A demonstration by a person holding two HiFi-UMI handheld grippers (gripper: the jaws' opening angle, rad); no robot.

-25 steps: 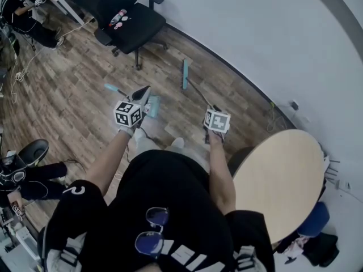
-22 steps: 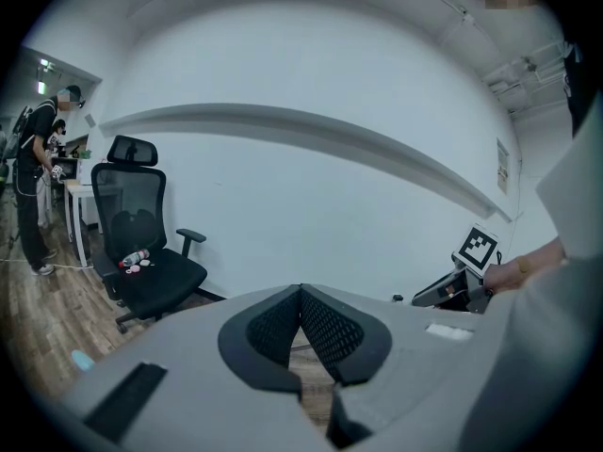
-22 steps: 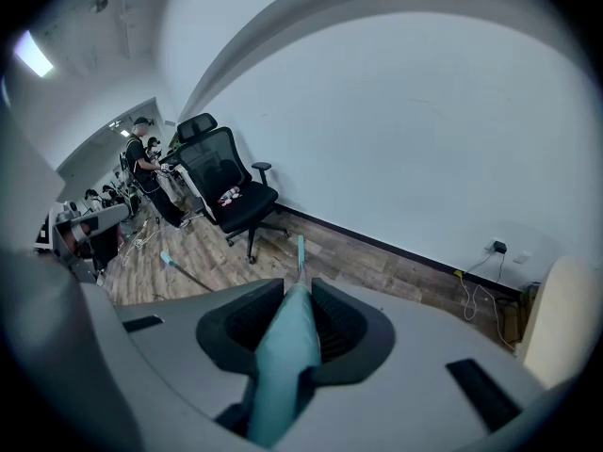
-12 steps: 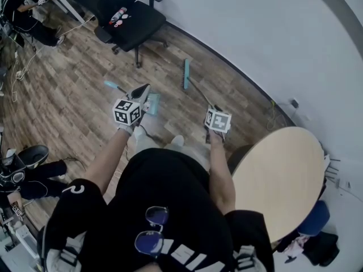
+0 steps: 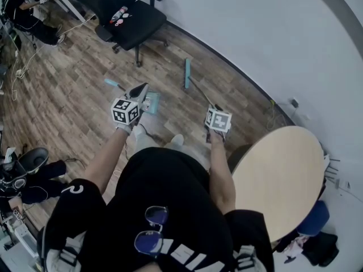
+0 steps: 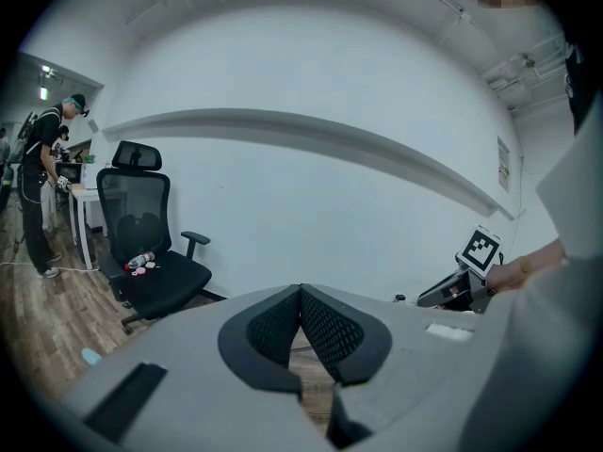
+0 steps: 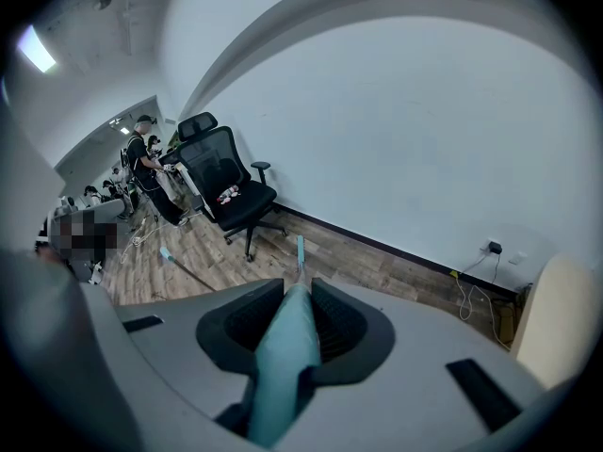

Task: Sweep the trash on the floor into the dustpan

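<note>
My left gripper [image 6: 301, 295] and right gripper [image 7: 300, 295] are both light grey. Their pads [image 6: 273, 332] are black with a fine mesh pattern. Each carries a cube [image 5: 126, 112] of black-and-white square markers. The broom [image 7: 281, 361] is teal at the grip and at the head. The dustpan [image 5: 152, 102] is a paler teal. The floor [image 5: 68, 101] is brown, in streaked wood planks. The wall [image 5: 255, 33] is white with a dark skirting. The chair [image 5: 127, 18] is black and the table [image 5: 283, 174] pale beige. My shirt [image 5: 170, 208] is black with white print.
</note>
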